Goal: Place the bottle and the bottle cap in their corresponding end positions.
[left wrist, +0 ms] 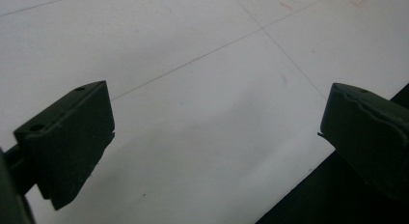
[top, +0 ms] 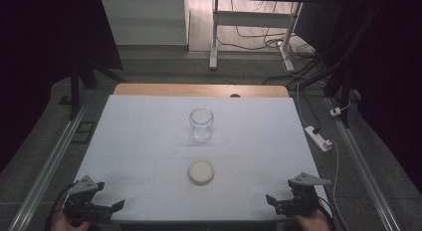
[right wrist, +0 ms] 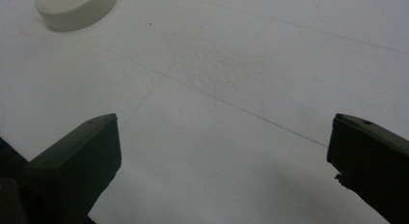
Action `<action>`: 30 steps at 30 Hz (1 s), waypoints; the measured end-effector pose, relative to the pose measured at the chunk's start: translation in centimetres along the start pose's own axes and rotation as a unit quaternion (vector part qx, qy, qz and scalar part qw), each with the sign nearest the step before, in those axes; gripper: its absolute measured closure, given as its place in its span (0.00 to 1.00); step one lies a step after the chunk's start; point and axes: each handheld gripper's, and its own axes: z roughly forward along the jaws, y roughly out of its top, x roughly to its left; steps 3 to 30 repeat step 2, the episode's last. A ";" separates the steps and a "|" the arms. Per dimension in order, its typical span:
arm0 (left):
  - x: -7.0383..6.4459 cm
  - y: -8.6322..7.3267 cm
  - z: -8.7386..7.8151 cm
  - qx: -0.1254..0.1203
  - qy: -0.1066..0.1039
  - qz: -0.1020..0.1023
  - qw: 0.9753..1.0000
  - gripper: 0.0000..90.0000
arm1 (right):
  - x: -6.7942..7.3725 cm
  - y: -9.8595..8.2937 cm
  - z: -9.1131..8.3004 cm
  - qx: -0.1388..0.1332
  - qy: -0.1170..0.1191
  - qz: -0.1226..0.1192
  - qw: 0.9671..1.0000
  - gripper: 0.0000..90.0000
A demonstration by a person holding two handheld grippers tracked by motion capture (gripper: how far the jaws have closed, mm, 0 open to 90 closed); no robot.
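Your left gripper (top: 107,207) and right gripper (top: 278,201) sit at the near corners of the white desk (top: 139,141), each with its jaws spread wide over bare surface and holding nothing. Between them and a little farther in lies a cream lid (top: 201,172). Beyond it, near the desk's middle, an empty glass jar (top: 201,124) stands upright, apart from the lid.

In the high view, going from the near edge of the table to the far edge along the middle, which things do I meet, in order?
Cream lid → empty glass jar → bare wooden strip at the far edge of the table.
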 end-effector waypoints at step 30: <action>0.0 0.1 0.0 0.002 -0.002 -0.002 1.000 0.00 | -0.1 0.0 0.0 0.000 0.000 0.003 1.000 0.00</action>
